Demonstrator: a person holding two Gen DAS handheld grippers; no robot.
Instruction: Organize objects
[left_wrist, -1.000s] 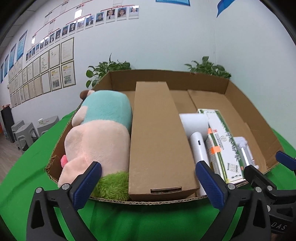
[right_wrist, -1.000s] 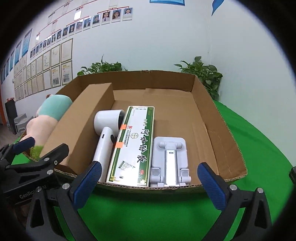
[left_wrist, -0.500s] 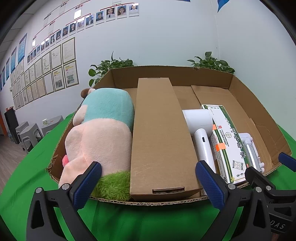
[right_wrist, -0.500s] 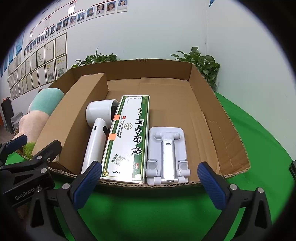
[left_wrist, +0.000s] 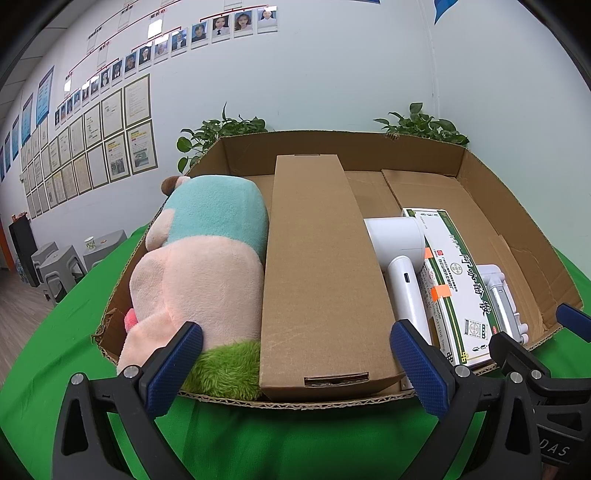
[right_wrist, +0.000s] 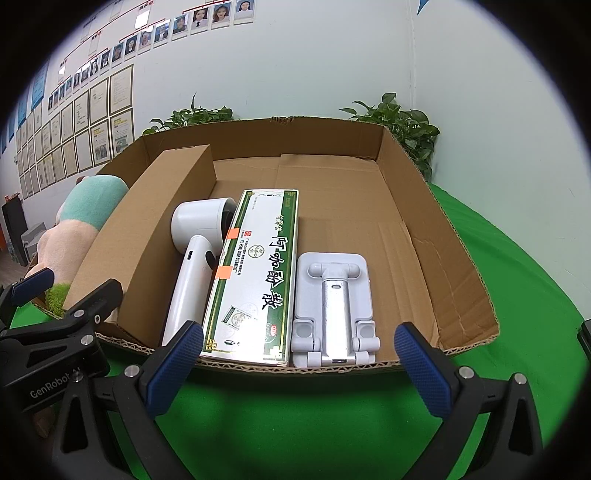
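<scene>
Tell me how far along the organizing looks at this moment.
Mostly done, it seems: the plush toy, long cardboard box, white hair dryer, green-and-white box and folded stand lie side by side in the cardboard tray. Nothing is in hand: the left hand-held gripper and right hand-held gripper are open, in front of the tray. Nothing loose shows on the green cloth.

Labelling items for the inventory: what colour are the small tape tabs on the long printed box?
Orange tape tabs on the printed box, clearest in the right wrist view.
</scene>
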